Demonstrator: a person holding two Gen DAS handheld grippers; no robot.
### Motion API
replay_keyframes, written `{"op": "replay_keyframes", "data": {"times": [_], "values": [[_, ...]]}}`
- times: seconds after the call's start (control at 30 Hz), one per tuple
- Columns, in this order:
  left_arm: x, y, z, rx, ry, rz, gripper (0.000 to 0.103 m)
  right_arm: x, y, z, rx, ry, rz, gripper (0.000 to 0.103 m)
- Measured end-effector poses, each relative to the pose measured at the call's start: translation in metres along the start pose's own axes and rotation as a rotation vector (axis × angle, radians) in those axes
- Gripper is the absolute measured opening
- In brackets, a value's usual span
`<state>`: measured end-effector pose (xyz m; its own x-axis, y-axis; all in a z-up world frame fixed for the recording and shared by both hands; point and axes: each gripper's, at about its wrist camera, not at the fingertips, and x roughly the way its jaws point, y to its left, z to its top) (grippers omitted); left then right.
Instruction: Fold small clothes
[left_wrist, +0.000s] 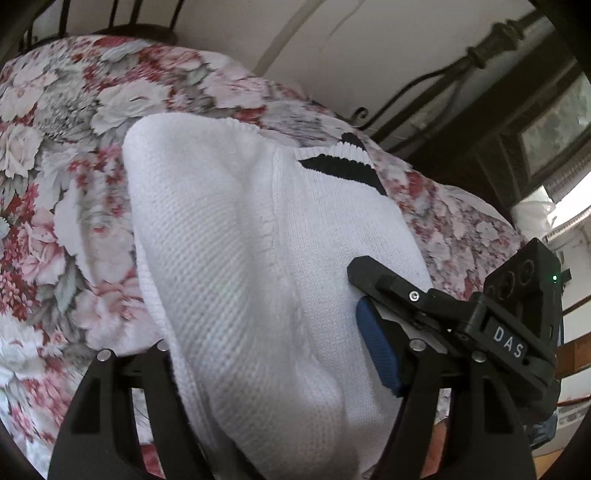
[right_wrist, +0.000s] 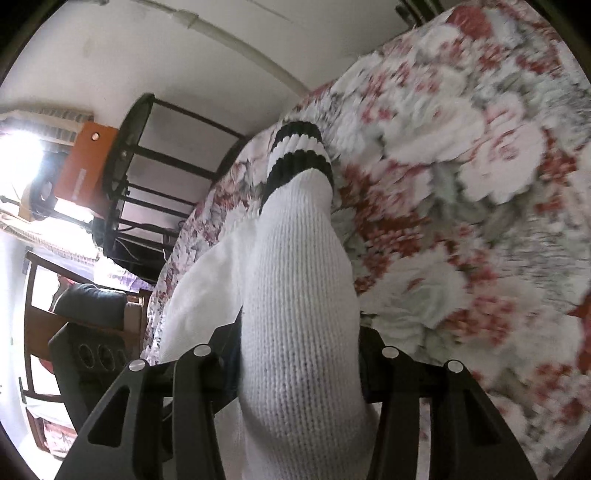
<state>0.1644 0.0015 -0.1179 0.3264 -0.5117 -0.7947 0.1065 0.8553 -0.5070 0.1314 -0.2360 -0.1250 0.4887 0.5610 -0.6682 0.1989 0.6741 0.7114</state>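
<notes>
A: How far is the folding, as the two wrist views show it?

B: It looks to be at an early stage. The white knitted garment (left_wrist: 236, 258) has black stripes (right_wrist: 295, 147) at one ribbed end, and it is not folded yet. It hangs between both tools, and its far end still lies on the floral cloth (left_wrist: 55, 155) of the table.

A: Are the tools really holding it?

B: Yes, both of them. The left tool (left_wrist: 280, 424) is clamped on a thick bunch of the knit, which fills the space between its fingers. The right tool (right_wrist: 299, 413) is clamped on a narrower part, which runs up from the fingers to the striped cuff. In the left view, the right tool (left_wrist: 424, 314) is just beside the fabric, with its blue pad (left_wrist: 376, 343) against the knit.

A: So what is done and what is left?

B: Done: the garment is gripped at two places and partly raised from the table. Left, as a judgement: to spread it flat, to lay one half over the other, and to set it down neatly. No crease or folded edge is visible now. Whether other clothes wait nearby, the views do not show.
</notes>
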Motion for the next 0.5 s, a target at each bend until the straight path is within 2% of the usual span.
{"op": "replay_keyframes", "data": {"times": [0.2,0.5], "values": [[-0.008,-0.064,-0.017,0.091,-0.012,-0.040,0.069,-0.070,-0.018,0.001,0.000,-0.068,-0.004,0.047],[0.002,-0.179,-0.054,0.244,0.023,-0.132,0.069,-0.187,-0.066,-0.006,0.055,-0.214,-0.031,0.048]]}}
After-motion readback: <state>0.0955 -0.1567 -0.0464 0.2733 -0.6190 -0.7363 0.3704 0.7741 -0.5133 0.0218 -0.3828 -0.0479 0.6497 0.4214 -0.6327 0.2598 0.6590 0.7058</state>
